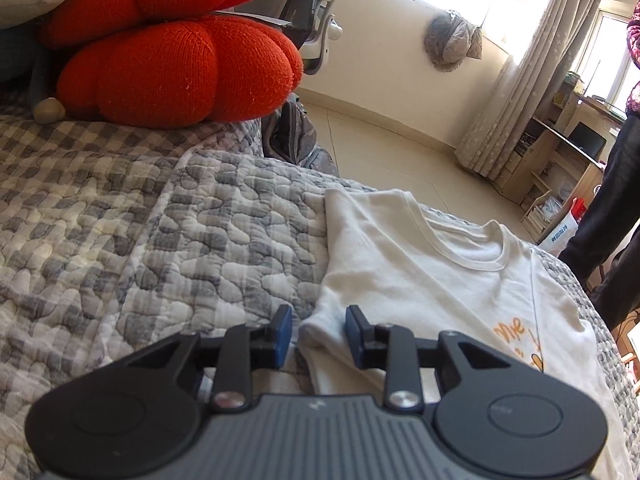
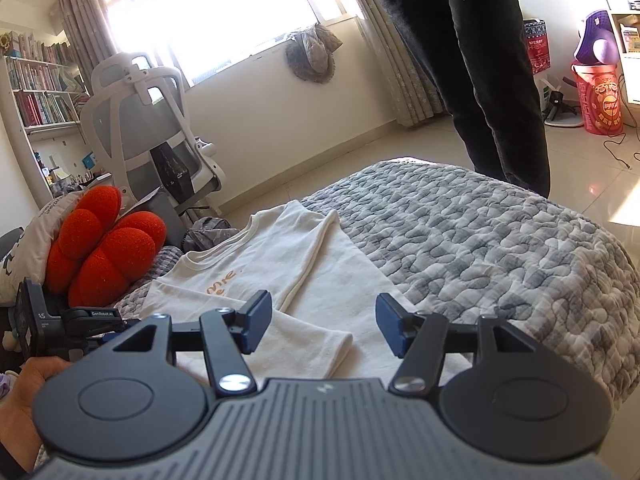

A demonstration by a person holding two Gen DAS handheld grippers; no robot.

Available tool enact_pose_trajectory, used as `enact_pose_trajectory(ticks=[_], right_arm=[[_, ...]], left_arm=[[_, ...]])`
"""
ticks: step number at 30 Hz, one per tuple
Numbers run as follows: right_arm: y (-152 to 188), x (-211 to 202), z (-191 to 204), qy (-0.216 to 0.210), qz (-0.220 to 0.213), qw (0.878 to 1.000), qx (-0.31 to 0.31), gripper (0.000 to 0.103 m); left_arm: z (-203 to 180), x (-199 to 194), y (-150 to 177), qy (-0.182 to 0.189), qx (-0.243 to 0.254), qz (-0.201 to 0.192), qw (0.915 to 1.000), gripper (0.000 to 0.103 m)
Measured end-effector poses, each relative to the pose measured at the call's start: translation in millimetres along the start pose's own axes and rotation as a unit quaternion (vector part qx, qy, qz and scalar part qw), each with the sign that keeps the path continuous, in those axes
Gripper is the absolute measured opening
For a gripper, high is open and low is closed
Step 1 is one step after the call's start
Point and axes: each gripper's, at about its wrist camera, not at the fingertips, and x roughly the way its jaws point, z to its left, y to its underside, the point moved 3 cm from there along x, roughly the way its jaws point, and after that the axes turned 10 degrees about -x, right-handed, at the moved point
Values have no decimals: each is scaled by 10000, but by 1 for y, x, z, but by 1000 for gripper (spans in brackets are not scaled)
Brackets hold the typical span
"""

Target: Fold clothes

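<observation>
A white T-shirt with an orange print lies face up on the bed, its neckline pointing away from me. In the right wrist view the T-shirt has one side folded inward, forming a long straight edge. My left gripper stands open low over the shirt's left folded corner. The cloth lies between the blue pads, and the pads do not press on it. My right gripper is open wide above the shirt's near part, with nothing held. A hand at the lower left holds the other gripper's handle.
A grey quilted bed cover spreads under and right of the shirt. A red knitted cushion sits at the bed's far left. A person in black trousers stands past the bed's far edge. A white office chair and bookshelf stand beyond.
</observation>
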Motion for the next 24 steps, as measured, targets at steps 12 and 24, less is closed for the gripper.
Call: enact_pose_trajectory(ticks=[12, 24], right_arm=[[-1, -1, 3, 1, -23, 10000, -30, 62], [-2, -5, 5, 6, -74, 9999, -75, 63]], left_arm=[[-4, -62, 22, 25, -100, -306, 9995, 31], [-14, -107, 110, 120, 439, -241, 9987, 31]])
